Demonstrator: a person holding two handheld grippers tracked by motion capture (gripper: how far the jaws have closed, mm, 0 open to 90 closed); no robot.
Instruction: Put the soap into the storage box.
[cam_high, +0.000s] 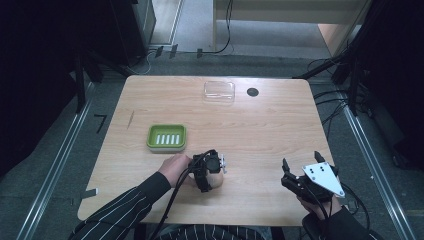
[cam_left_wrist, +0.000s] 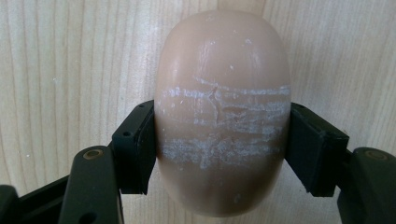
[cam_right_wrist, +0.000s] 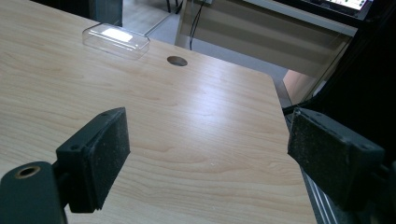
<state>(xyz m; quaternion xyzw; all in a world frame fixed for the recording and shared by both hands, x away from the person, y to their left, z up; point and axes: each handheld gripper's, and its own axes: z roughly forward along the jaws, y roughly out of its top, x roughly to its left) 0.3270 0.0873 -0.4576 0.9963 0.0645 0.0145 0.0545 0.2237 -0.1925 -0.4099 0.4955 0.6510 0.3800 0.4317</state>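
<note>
Soap bar (cam_left_wrist: 223, 112) clamped between left gripper (cam_left_wrist: 223, 149) pads (cam_left_wrist: 140, 144), on table (cam_left_wrist: 56, 70)

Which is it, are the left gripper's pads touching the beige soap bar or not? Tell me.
Touching. The left gripper view shows both black pads pressed flat against the sides of the soap bar, no gap on either side; the left gripper is shut on it.

Dark pinstriped sleeves (cam_high: 131, 204), black grippers with square-padded jaws (grey three-cornered plate (cam_high: 324, 178) on the right)
</note>
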